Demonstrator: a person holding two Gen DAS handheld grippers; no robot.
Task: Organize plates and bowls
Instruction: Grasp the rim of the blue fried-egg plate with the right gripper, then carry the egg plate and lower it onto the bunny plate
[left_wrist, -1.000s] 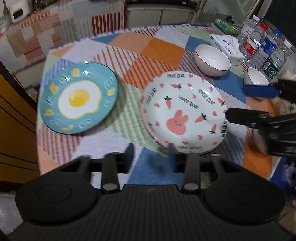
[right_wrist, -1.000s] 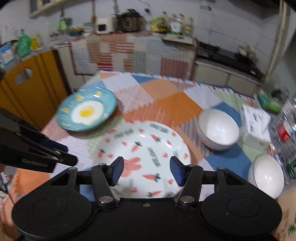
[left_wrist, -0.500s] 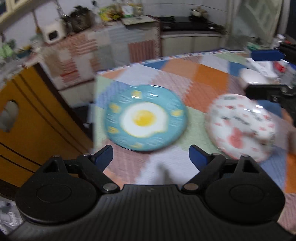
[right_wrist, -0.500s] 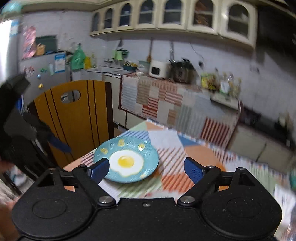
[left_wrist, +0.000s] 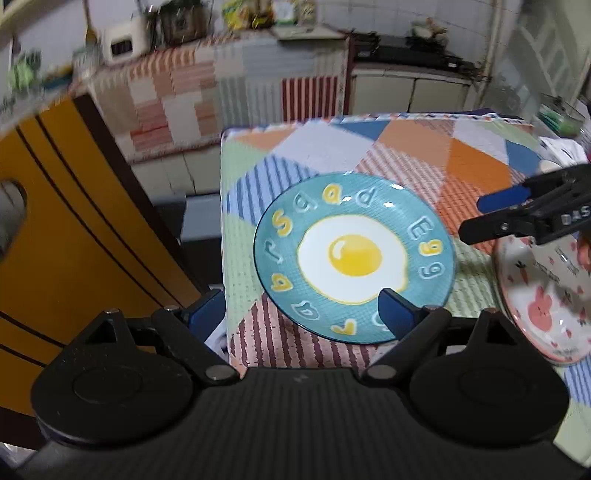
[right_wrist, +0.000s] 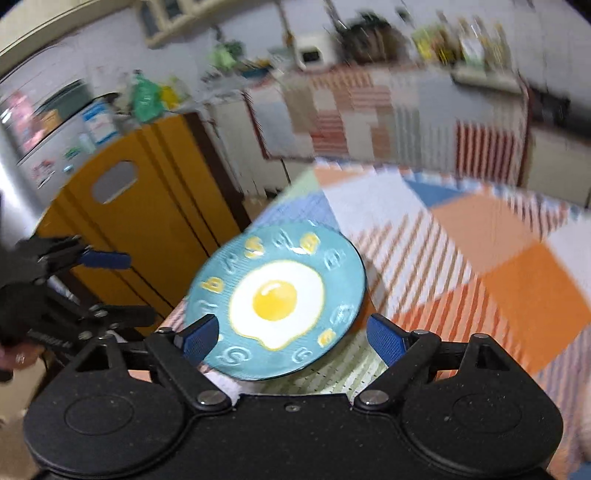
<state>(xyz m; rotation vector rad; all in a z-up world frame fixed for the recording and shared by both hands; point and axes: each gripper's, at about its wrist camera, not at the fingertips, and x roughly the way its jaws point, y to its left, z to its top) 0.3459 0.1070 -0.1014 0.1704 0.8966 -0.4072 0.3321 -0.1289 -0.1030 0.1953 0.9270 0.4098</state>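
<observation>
A blue plate (left_wrist: 354, 258) with a fried-egg picture lies flat near the table's left corner, also seen as the blue plate (right_wrist: 277, 302) in the right wrist view. My left gripper (left_wrist: 301, 310) is open just short of its near rim, nothing between the pads. From the plate's right side my right gripper (right_wrist: 291, 336) faces it; its jaws are closing and the pads touch nothing. Each gripper shows in the other's view: right gripper (left_wrist: 517, 214), left gripper (right_wrist: 118, 288). A white rabbit-and-carrot plate (left_wrist: 543, 295) sits to the right.
The patchwork tablecloth (left_wrist: 406, 147) ends at the table's left edge, close beside the blue plate. A yellow wooden chair back (left_wrist: 74, 240) stands just off that edge. Cloth-covered kitchen counters (left_wrist: 240, 85) run along the far wall.
Both views have swung left from the rabbit plate to the blue egg plate, which is now centred and closer. Both grippers stand wider open than a second ago.
</observation>
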